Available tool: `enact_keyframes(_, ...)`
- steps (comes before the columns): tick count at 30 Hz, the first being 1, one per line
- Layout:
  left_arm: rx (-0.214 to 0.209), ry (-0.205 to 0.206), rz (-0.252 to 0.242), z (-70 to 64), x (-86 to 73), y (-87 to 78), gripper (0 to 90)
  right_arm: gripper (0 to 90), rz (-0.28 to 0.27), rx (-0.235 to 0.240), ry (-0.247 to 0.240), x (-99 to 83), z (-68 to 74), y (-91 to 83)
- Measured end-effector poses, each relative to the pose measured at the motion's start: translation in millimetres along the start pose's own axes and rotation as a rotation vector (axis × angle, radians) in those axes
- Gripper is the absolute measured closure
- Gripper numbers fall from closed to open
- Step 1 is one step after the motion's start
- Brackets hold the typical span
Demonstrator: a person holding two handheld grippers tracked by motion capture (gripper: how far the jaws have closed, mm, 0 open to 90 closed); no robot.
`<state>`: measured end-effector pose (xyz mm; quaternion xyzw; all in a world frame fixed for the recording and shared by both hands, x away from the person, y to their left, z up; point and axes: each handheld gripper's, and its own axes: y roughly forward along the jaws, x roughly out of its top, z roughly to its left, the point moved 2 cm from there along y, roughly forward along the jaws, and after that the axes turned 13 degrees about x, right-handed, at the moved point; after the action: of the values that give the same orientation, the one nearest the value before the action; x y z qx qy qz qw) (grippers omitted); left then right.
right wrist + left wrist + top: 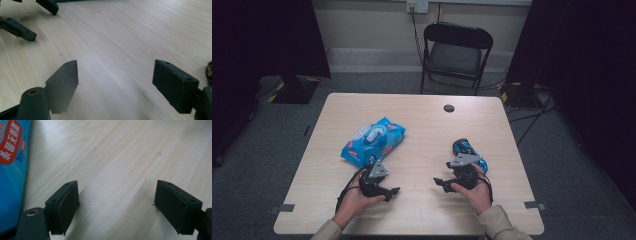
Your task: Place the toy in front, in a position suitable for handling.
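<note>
Blue wet-wipes pack [373, 141] untouched, both claws, left [393, 193] and right [438, 183], gaping empty on the table [422, 215], so next someone's gotta reach.

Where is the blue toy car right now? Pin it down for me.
In the high view the blue toy car sits on the light wooden table, right of centre, just beyond the right claw and across from the blue wet-wipes pack.

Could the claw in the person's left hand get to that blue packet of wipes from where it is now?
Probably yes. The left claw is open and empty, the wipes packet lies just beyond it, and only bare table shows between them.
</note>
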<state>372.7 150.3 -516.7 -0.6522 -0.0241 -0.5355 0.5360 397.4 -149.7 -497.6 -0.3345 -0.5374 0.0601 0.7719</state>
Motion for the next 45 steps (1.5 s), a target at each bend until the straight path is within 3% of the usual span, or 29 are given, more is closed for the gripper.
enact_keyframes(5,-0.027,0.009,-0.014,0.3,-1.4,2.0,12.8,16.6,0.002,-0.014,0.004,-0.1,-5.8,-8.0)
enact_keyframes(12,-0.044,0.031,0.014,-2.0,-0.7,4.9,0.0,15.2,-0.019,-0.047,0.017,2.9,-18.8,-19.7)
enact_keyframes(20,-0.044,0.032,0.014,-1.9,-0.7,4.9,0.0,15.1,-0.064,-0.096,0.066,2.5,-42.9,-36.2)
enact_keyframes(28,-0.043,0.033,0.013,-1.9,-0.7,4.9,0.0,15.1,-0.061,-0.133,0.092,-4.2,-61.7,-46.8)
enact_keyframes(45,-0.043,0.031,0.013,-2.0,-0.7,4.9,0.0,14.3,-0.037,-0.179,0.105,-6.3,-88.7,-42.9)
